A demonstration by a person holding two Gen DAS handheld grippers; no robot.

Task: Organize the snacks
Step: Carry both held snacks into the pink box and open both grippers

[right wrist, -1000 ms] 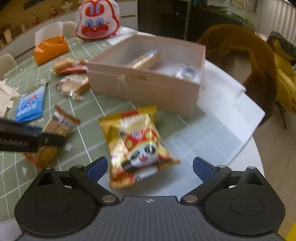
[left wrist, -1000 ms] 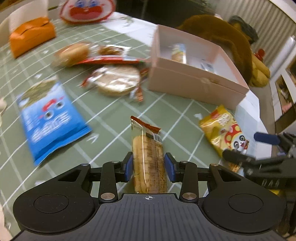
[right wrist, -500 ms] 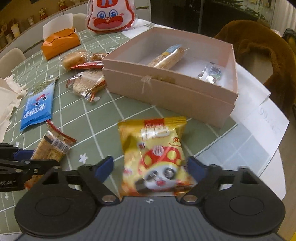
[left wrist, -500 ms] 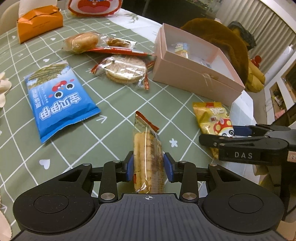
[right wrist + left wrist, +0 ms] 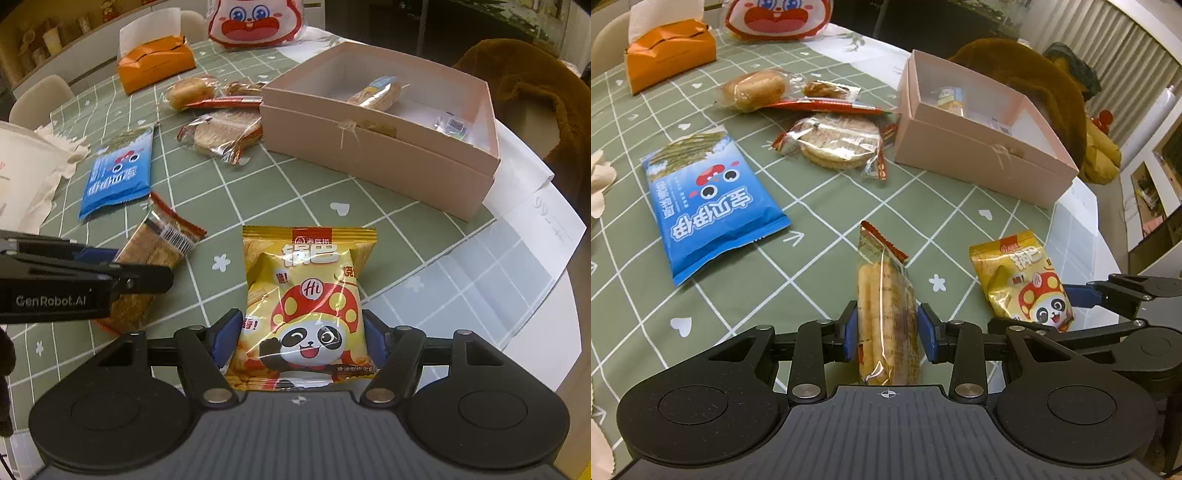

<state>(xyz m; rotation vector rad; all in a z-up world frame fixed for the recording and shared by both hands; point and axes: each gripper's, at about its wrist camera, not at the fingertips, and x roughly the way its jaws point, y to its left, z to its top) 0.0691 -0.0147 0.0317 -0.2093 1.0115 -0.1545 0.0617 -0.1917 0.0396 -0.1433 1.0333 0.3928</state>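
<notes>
The left tool [image 5: 887, 334] is clamped on the clear biscuit pack [image 5: 884, 306], pads pressed to both long sides, the pack lying on the green checked bench [image 5: 820, 206]; the right tool [image 5: 300, 341] is closing its jaws around the yellow panda snack bag [image 5: 308, 306], blue pads already at the bag's lower edges, though whether they press yet I cannot tell. The step in hand looks like a double pickup for the pink box [image 5: 388, 151], which is open and already holds a couple of items. The next move calls for finishing the right grip, lifting both packs clear of the bench, and carrying them up over the near wall of the box. The two tools sit just beside each other, so they should rise without crossing. The way to the box is bare cloth; the bench edge lies close on the right side, and the blue packet [image 5: 709, 199] and round crackers [image 5: 836, 142] lie off to the left
</notes>
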